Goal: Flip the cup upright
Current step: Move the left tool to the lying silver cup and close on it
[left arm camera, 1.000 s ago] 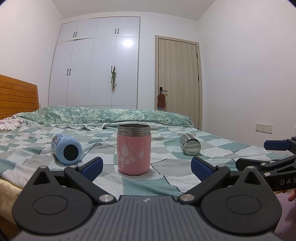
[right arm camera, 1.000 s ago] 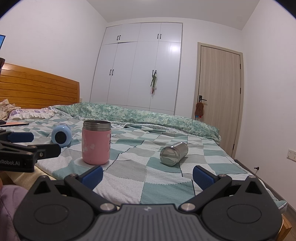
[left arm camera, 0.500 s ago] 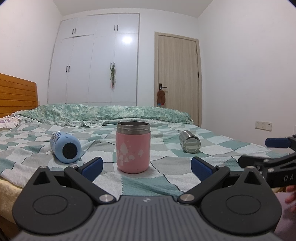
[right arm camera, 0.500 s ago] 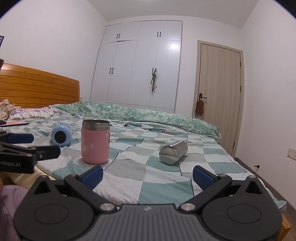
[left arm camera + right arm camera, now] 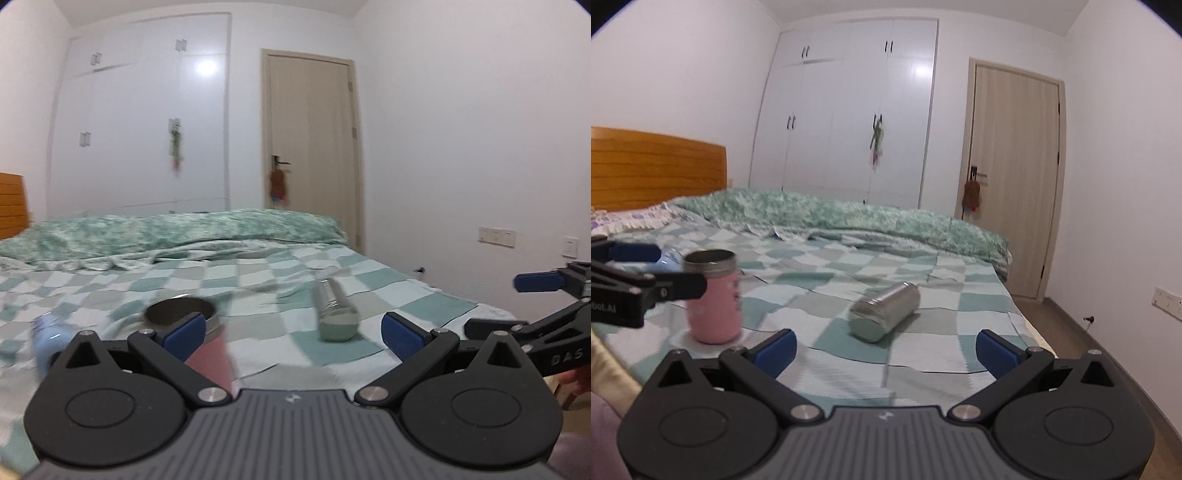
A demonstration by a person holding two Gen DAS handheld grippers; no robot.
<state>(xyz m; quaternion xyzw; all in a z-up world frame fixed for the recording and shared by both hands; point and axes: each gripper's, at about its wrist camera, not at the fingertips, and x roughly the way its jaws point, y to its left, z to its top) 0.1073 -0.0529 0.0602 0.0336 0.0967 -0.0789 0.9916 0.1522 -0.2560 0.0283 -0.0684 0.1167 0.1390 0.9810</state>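
The steel cup (image 5: 884, 312) is laid on its side on the checked bedspread (image 5: 923, 347), long axis horizontal. Both the left gripper (image 5: 291, 334) and right gripper (image 5: 886, 347) are spread wide and empty.

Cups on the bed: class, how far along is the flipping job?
Done: the pink cup stands upright. In hand: nothing; the left gripper and the right gripper have jaws open, empty. Left: the steel cup and the blue cup lie sideways.

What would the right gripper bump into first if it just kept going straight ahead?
Probably the silver cup lying on its side on the bed. It sits ahead, between the open fingers of the right gripper, with nothing in front of it, though depth is hard to judge.
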